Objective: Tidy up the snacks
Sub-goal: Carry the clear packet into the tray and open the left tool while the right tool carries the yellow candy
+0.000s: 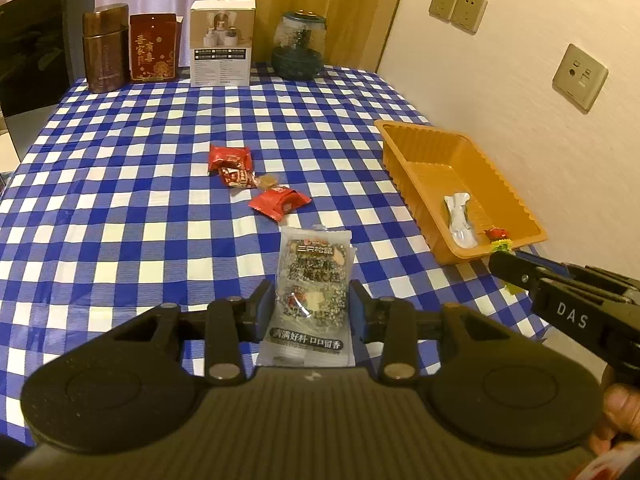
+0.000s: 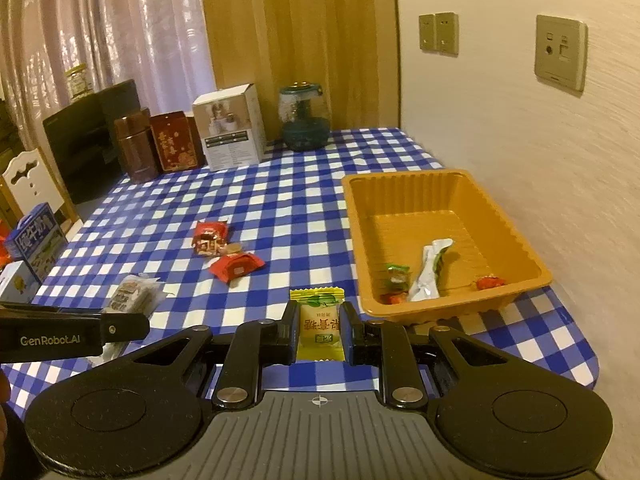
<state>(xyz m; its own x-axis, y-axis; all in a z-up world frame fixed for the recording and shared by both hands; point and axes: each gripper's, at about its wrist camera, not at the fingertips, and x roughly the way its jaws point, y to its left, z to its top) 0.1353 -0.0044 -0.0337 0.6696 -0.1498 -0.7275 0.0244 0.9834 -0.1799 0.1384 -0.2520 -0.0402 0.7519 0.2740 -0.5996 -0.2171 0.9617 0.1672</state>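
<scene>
A: What does the room give us?

B: A table under a blue-and-white checked cloth [image 1: 120,184], pushed against a cream wall with socket plates [image 2: 560,52]. Along the far edge stand a brown canister [image 1: 105,48], a red tin [image 1: 154,46], a white box [image 1: 222,42] and a dark glass jar [image 1: 300,44], with pale curtains and a wood panel behind them.

A: And the snacks?

B: An orange tray [image 2: 516,216] sits by the wall. In mid-table lie three red packets [image 1: 230,158], close together, with a small brown sweet among them.

A: The tongs?

B: The left gripper [image 1: 313,304] is closed on a clear-wrapped sesame bar packet [image 1: 312,280], its blue pads pressing both long edges, the packet raised off the cloth. The right gripper [image 2: 320,332] is nearly shut on a yellow candy packet [image 2: 320,320], pinched at both sides, near the tray's front corner.

A: What does one view add?

B: The right wrist view looks into the tray: a white wrapper [image 2: 430,272], a green-and-red sweet [image 2: 396,276] and a red one [image 2: 490,282]. It also catches a dark monitor, a white chair back and a blue carton [image 2: 36,240] at the table's left end. The left wrist view hides the green sweet behind the tray wall, but it shows the right gripper from the side beside the tray's near corner, and a thumb at the frame's lower right.
</scene>
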